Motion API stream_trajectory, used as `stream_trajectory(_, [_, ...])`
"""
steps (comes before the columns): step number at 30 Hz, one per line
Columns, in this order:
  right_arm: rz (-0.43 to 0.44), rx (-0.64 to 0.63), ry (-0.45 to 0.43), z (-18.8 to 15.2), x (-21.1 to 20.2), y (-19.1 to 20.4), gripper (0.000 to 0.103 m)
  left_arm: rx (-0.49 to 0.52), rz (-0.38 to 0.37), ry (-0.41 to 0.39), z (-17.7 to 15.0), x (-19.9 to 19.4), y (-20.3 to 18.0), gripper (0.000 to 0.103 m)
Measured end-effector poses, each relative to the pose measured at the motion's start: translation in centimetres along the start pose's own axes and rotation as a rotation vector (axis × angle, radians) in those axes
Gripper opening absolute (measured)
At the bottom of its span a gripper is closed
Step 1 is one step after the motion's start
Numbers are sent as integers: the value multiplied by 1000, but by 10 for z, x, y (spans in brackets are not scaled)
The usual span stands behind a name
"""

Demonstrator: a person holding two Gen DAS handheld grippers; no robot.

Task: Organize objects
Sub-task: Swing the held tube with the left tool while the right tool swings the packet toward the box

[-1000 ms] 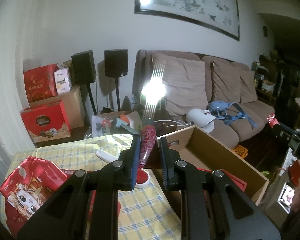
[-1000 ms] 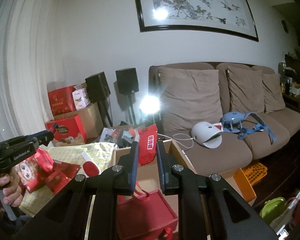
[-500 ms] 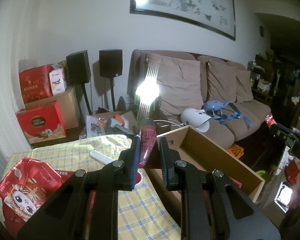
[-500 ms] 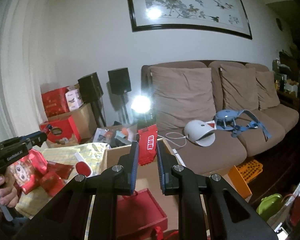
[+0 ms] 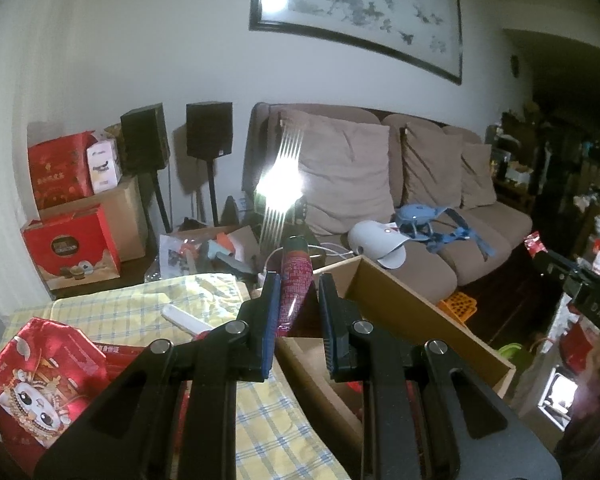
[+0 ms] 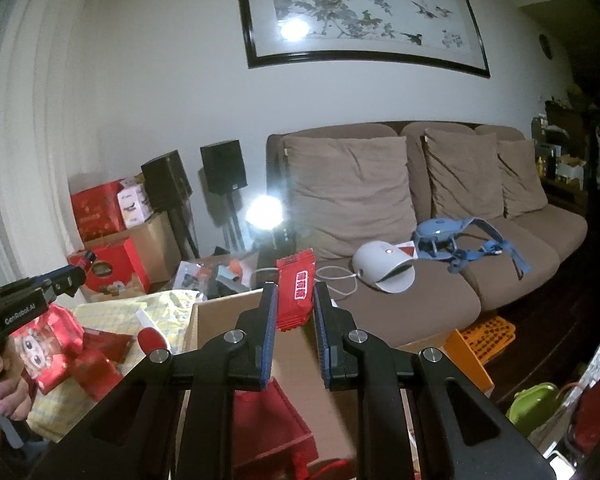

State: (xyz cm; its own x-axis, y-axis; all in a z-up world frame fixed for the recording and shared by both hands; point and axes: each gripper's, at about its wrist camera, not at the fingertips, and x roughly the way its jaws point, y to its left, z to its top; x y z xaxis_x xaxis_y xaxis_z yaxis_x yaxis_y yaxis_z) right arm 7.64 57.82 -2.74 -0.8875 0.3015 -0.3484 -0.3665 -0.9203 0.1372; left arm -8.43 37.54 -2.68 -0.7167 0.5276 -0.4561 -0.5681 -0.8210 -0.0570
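Your right gripper (image 6: 294, 300) is clamped on a flat red snack packet (image 6: 296, 294) with white characters on its label; the packet stands up between the blue pads, raised above the open cardboard box (image 6: 228, 312), and a red bag (image 6: 268, 428) lies on the box floor below it. Your left gripper (image 5: 299, 290) has its jaws drawn in narrow on a dark red tube-shaped packet (image 5: 294, 284), which points away from you and hangs above the near corner of the same cardboard box (image 5: 412, 312). To the left of that box the table carries a yellow checked cloth (image 5: 268, 412), on which sit a large red bag with a cartoon face (image 5: 40, 380) and a white-handled tool with a red end (image 5: 180, 316). In the right wrist view your left hand (image 6: 2, 384) grips its tool's handle at the left edge. Beyond the table are a brown sofa (image 6: 440, 208), a white dome-shaped device (image 6: 384, 268) on its seat, two black speakers (image 5: 176, 136) and stacked red gift boxes (image 5: 68, 240).
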Motion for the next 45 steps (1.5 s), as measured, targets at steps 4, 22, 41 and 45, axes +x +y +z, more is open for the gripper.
stream_trajectory(4, [-5, 4, -1, 0, 0, 0, 16, 11, -8, 1, 1, 0, -6, 18])
stream_trajectory(22, [-60, 23, -4, -2, -7, -13, 16, 27, -38, 7, 3, 3, -30, 18])
stream_trajectory(41, [-106, 54, -8, -2, -14, -37, 17, 56, -74, -1, 9, 7, -53, 18])
stream_trajectory(45, [-119, 64, -8, -3, -15, -45, 17, 67, -89, -4, 11, 7, -61, 18])
